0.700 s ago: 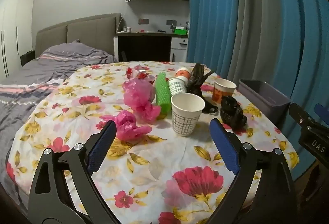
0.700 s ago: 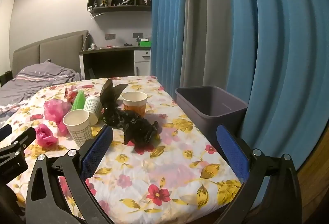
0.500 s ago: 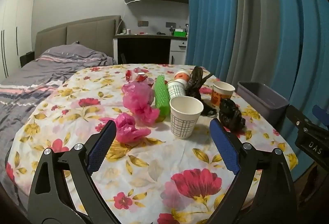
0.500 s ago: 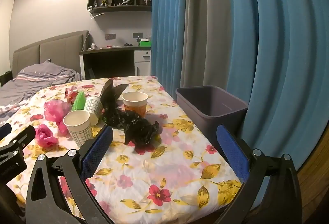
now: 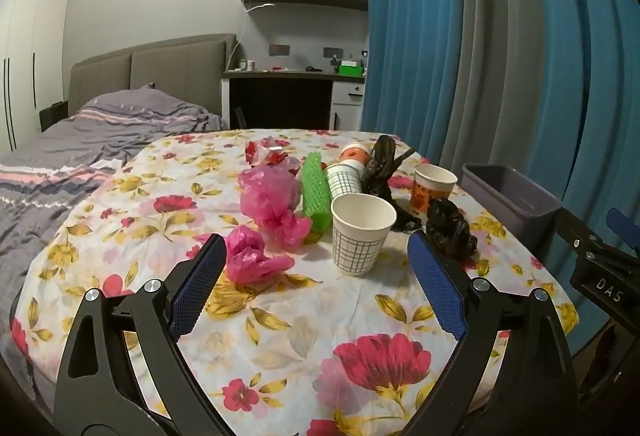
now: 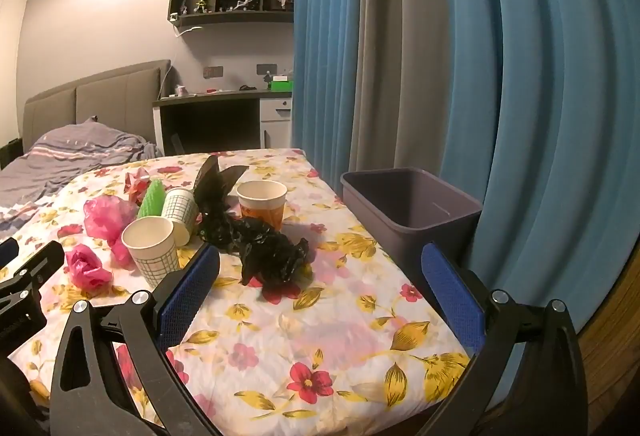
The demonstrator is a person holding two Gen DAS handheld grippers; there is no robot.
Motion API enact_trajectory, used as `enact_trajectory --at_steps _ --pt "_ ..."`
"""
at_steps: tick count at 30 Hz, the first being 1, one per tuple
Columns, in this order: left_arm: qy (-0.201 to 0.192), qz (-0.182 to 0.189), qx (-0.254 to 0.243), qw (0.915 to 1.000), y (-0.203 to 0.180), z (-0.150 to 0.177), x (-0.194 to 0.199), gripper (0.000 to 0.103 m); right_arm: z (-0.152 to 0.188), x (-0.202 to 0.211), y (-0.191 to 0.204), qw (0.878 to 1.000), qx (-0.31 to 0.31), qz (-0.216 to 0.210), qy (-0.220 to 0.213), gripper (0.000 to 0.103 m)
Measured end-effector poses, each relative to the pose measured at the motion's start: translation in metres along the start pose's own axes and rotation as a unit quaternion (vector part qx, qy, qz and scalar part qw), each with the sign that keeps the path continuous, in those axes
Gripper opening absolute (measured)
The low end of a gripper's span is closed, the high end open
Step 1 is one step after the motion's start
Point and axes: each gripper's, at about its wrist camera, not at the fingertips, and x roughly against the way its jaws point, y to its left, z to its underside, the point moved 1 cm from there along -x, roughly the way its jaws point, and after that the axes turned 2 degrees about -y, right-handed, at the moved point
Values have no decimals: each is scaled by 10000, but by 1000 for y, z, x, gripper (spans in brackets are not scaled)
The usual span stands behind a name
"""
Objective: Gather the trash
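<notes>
We hold both tongs, left point(image 5: 316, 276) and right point(image 6: 320, 284), wide apart and empty, so we can grab cups point(image 5: 362, 232) for the bin point(image 6: 412, 211) on our right.

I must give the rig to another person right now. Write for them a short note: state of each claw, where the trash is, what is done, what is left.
Left claw: open, holding nothing, above the table in front of the checked paper cup.
Right claw: open, holding nothing, facing the crumpled black bag.
Trash, all on the table: pink bags, green mesh roll, more cups, a second black bag.
Grey bin: beside the table; nothing visible inside.
Done: nothing collected.
Left: move every piece into the bin.
</notes>
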Motion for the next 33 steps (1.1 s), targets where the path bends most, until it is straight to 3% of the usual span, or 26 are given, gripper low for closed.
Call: enact_trajectory --at_steps 33 --pt "-47 45 -32 10000 -6 0 2 91 -4 -1 -5 10000 -51 54 -41 98"
